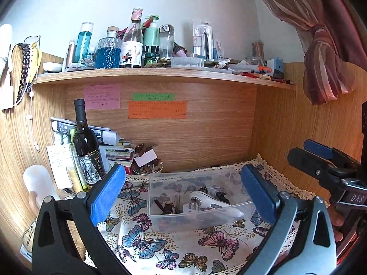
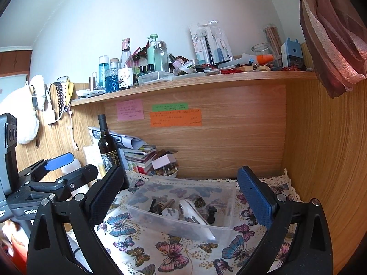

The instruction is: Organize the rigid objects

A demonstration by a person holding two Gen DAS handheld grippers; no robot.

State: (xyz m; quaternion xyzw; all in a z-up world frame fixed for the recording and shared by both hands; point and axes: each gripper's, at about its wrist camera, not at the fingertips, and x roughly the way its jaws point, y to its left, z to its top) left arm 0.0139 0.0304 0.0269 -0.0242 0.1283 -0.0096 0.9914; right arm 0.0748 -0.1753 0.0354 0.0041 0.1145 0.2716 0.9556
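A clear plastic bin (image 1: 160, 220) (image 2: 227, 206) sits on the butterfly cloth (image 1: 146, 247) (image 2: 142, 252). Inside lie a white handheld device (image 1: 213, 202) (image 2: 192, 213), a white plug (image 1: 190, 208) (image 2: 170, 213), a few small dark parts (image 1: 168, 207) (image 2: 156, 206) and a pine cone (image 2: 200, 201). My left gripper (image 1: 183, 192) is open and empty, held above and in front of the bin. My right gripper (image 2: 181, 194) is open and empty, also in front of the bin. Each gripper shows at the edge of the other's view: the right gripper (image 1: 321, 158) and the left gripper (image 2: 59, 167).
A dark wine bottle (image 1: 86, 144) (image 2: 107, 144), stacked books and papers (image 1: 114, 146) (image 2: 140, 153) and a bowl of beads (image 1: 148, 168) (image 2: 165, 170) stand back left. A cluttered shelf (image 1: 160, 73) (image 2: 206, 78) runs overhead. Wooden walls close in at the back and right. A curtain (image 1: 321, 52) hangs right.
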